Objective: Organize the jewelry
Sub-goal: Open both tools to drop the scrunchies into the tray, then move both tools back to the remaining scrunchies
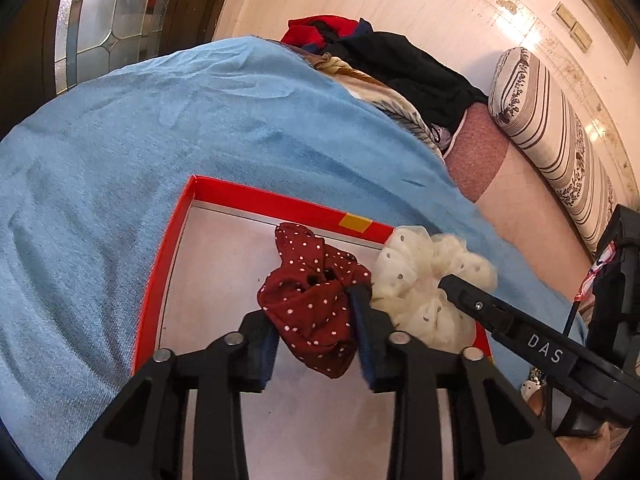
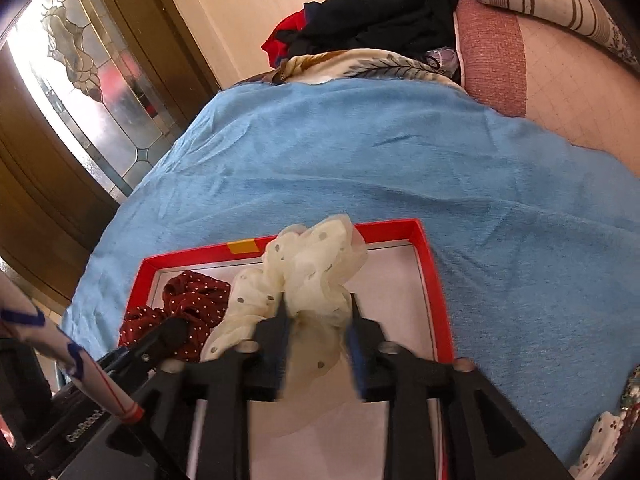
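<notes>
A red-rimmed box (image 1: 280,202) with a white floor lies on a blue towel (image 1: 160,152); its rim also shows in the right wrist view (image 2: 434,280). My left gripper (image 1: 316,332) is shut on a dark red polka-dot scrunchie (image 1: 316,308) and holds it over the box floor. My right gripper (image 2: 318,332) is shut on a cream dotted scrunchie (image 2: 312,276), also over the box. The cream scrunchie (image 1: 424,280) and the right gripper's finger (image 1: 480,306) show at the right of the left wrist view. The red scrunchie (image 2: 188,300) shows at the left of the right wrist view.
A heap of dark and red clothes (image 1: 380,52) and a patterned cloth (image 2: 360,64) lie beyond the towel. A striped bolster (image 1: 552,136) runs along the bed's right side. A glass-panelled door (image 2: 80,80) stands at the left. Another dotted cloth item (image 2: 600,444) lies at the towel's near right.
</notes>
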